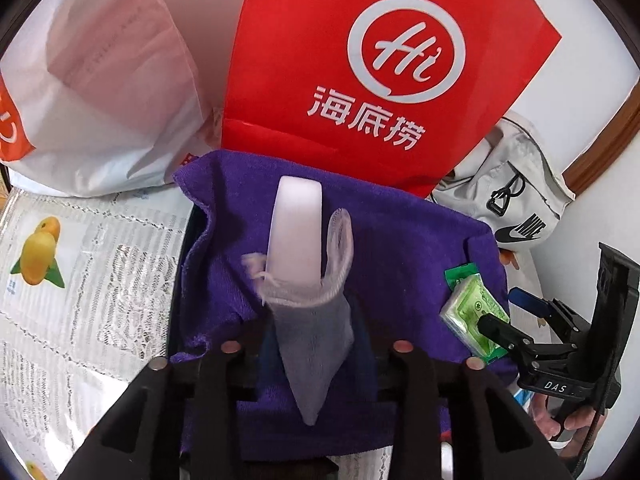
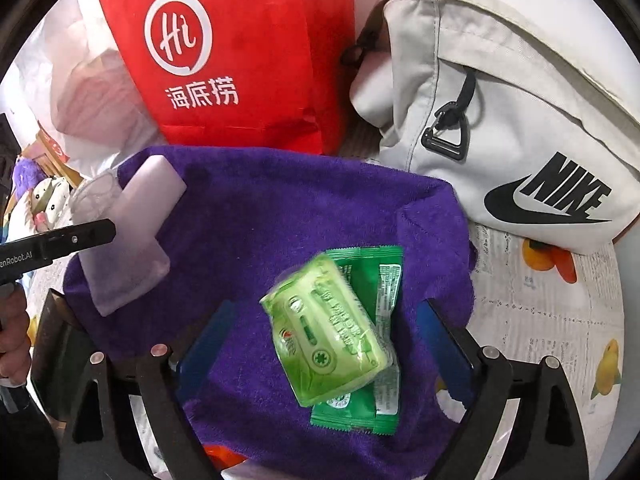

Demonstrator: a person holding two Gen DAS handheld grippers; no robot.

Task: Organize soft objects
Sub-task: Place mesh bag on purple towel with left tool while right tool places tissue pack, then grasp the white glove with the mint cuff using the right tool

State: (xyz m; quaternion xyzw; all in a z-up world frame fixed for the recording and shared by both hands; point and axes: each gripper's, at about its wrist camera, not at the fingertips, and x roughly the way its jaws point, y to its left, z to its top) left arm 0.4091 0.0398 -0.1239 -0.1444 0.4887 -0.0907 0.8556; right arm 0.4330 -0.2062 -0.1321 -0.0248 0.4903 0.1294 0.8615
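Left tool: the left tool (image 1: pixel 316 344) is closing its two fingers on the narrow lower end of a pale grey mesh drawstring pouch (image 1: pixel 312 336), which is holding a white rectangular bar (image 1: pixel 296 224) that is sticking out of the pouch mouth, pointing away from the tool.
Right tool: the right tool (image 2: pixel 320 344) is standing wide open, its blue-padded fingers (image 2: pixel 208 336) on either side of the green packets and not touching them; it is gripping nothing.
Green packets: a light green transparent plastic-wrapped tissue pack (image 2: pixel 326 332) is lying tilted on top of a flat dark green foil sachet (image 2: pixel 368 280), both between the right tool's open fingers.
Purple towel: a purple terry cloth towel (image 2: pixel 280 208) is spreading under both tools and carrying the pouch and the green packets.
Red bag: a red paper bag with a white round "Hi" logo (image 1: pixel 360 60) is standing just beyond the towel's far edge, ahead of both tools.
White plastic bag: a crumpled white plastic bag (image 1: pixel 100 92) is sitting ahead and to the left of the left tool, beside the red bag.
Waist bag: an off-white fabric Nike waist bag (image 2: pixel 500 120) is resting ahead and to the right of the right tool, next to the towel.
Table: the table (image 1: pixel 80 288) is wearing a white lace-patterned cover printed with yellow fruit.
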